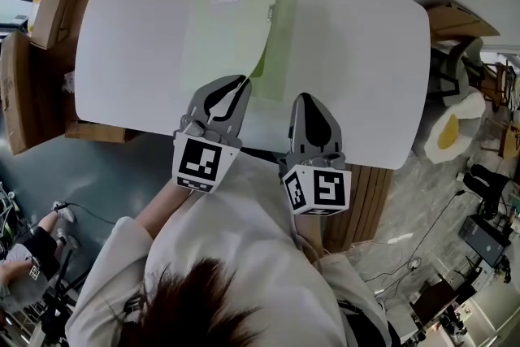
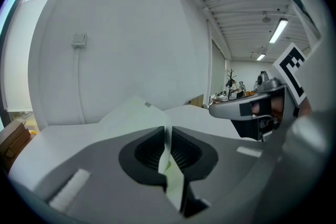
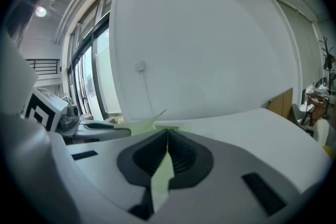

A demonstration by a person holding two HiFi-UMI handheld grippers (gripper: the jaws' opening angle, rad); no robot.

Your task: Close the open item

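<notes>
Left gripper (image 1: 242,80) is pinched shut on the near edge of the left cover (image 1: 227,20) of the folder (image 1: 280,61), which lies open mid-table (image 1: 366,53). The cover's edge is lifted and curling rightward. Right gripper (image 1: 304,98) is closed on a pale green strip, probably the right half's near edge. My read: early stage, the cover isn't yet swung over and flattened.

We show a white table (image 1: 366,53) with rounded corners, seen from above, with its near edge crossing the lower part of the head view. On it, left of the middle, we find a pale green folder (image 1: 227,20) that reaches from the far edge almost to the near edge. Its lower leaf lies flat on the tabletop and shows as a greener strip on the right, while its paler upper leaf bows up off it toward the near corner.
</notes>
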